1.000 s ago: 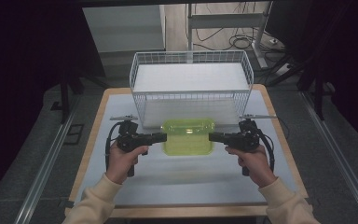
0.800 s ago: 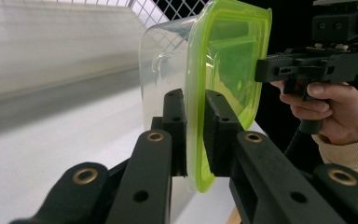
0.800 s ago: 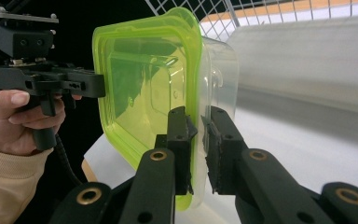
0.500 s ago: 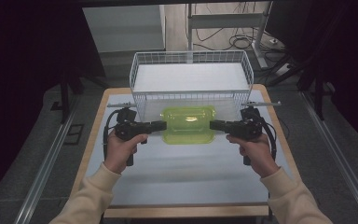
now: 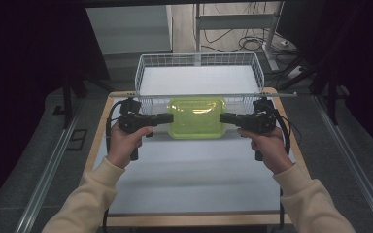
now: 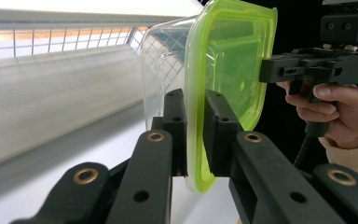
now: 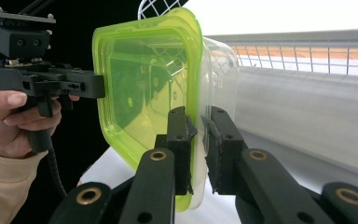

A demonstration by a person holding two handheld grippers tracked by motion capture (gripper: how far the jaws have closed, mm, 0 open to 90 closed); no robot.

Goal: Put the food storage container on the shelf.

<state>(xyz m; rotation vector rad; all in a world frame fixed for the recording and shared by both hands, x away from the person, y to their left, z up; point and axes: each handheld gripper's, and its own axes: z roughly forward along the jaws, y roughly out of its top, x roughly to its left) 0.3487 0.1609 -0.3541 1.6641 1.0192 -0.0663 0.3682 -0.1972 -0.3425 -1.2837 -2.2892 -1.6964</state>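
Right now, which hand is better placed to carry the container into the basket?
Neither alone: left tool and right tool each clamp an opposite rim of the clear plastic container with the lime-green lid, level beside the white wire basket.

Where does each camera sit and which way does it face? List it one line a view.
High view: above the person's side, looking forward and down on the table; both forearms, left gripper, right gripper.
Left gripper view: on the left gripper, looking along its jaws clamping the container; the other hand.
Right gripper view: on the right gripper, mirrored.
Shared: container, wire basket.
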